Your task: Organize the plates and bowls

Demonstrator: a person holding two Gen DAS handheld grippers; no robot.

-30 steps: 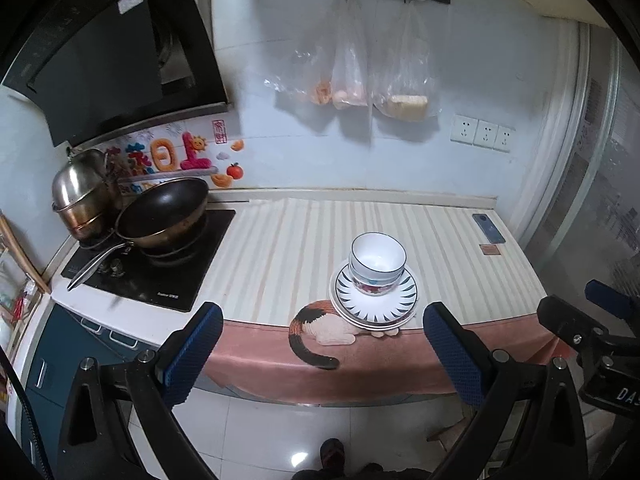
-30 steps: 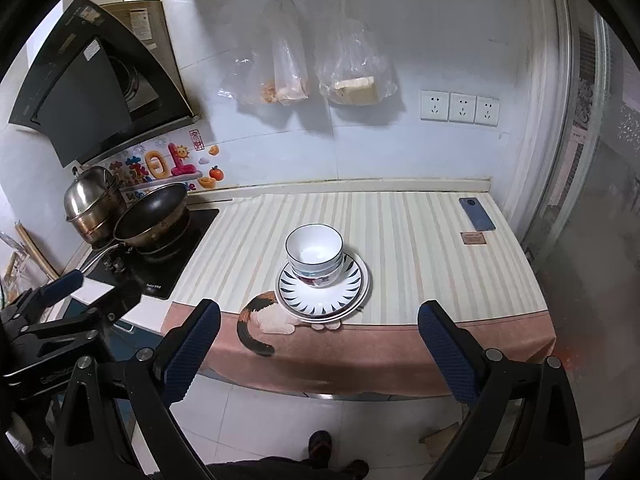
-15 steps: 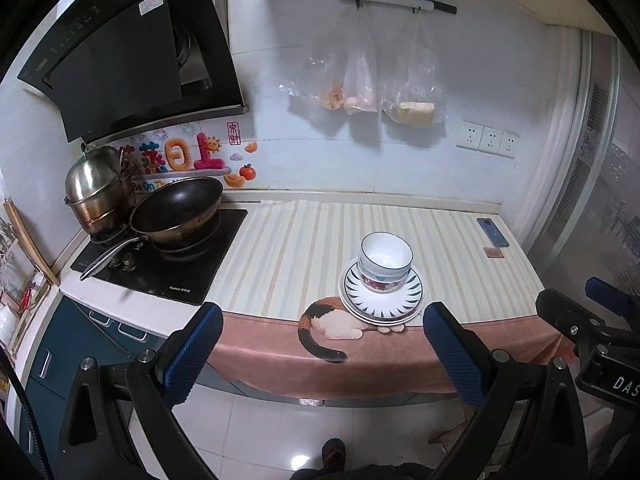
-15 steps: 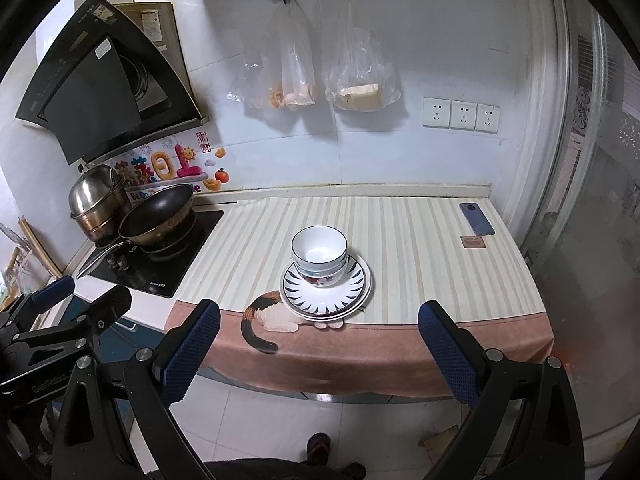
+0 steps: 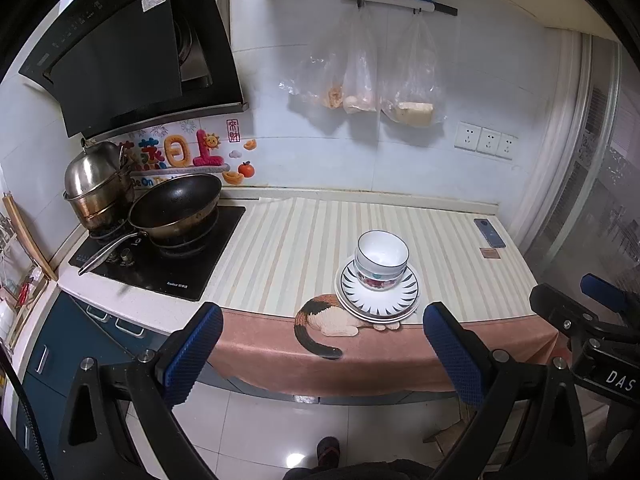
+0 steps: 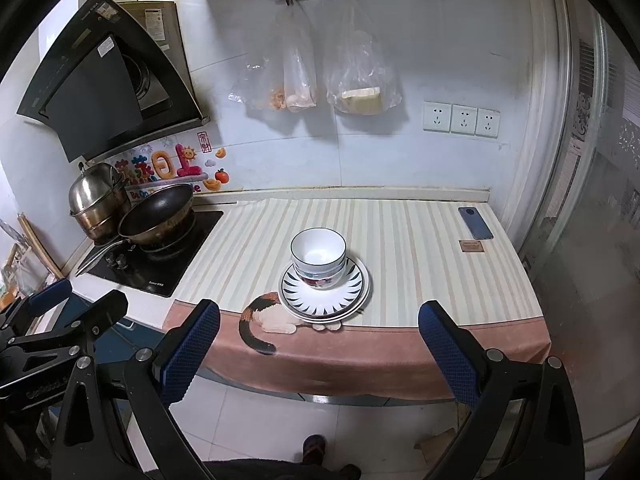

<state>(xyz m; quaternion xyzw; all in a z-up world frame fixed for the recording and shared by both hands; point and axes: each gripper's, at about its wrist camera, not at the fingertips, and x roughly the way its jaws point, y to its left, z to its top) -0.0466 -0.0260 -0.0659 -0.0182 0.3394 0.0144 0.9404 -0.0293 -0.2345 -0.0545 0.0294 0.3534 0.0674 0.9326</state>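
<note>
Long counter along tiled wall, covered by striped cloth with pink front edge hanging over and cat print at that edge. Black range hood upper left. Black cooktop at left end of counter, carrying dark frying pan and steel pot just behind it, touching or nearly so. Two clear plastic bags hanging from wall rail, food inside. Three wall sockets at right. Stack of plates near front edge of counter, middle, top plate white with dark ray pattern, cat print just beside at left. Stacked bowls upright on plates, white inside, floral band on lower one; exact count unclear. Phone flat at far right of cloth, small brown card just beside, both well apart from plates. Left gripper low, off counter edge, over tiled floor, blue-padded fingers spread wide, holding nothing. Right gripper same: fingers spread wide, empty, clear of plates and bowls. Shoe tip at bottom on floor.
</note>
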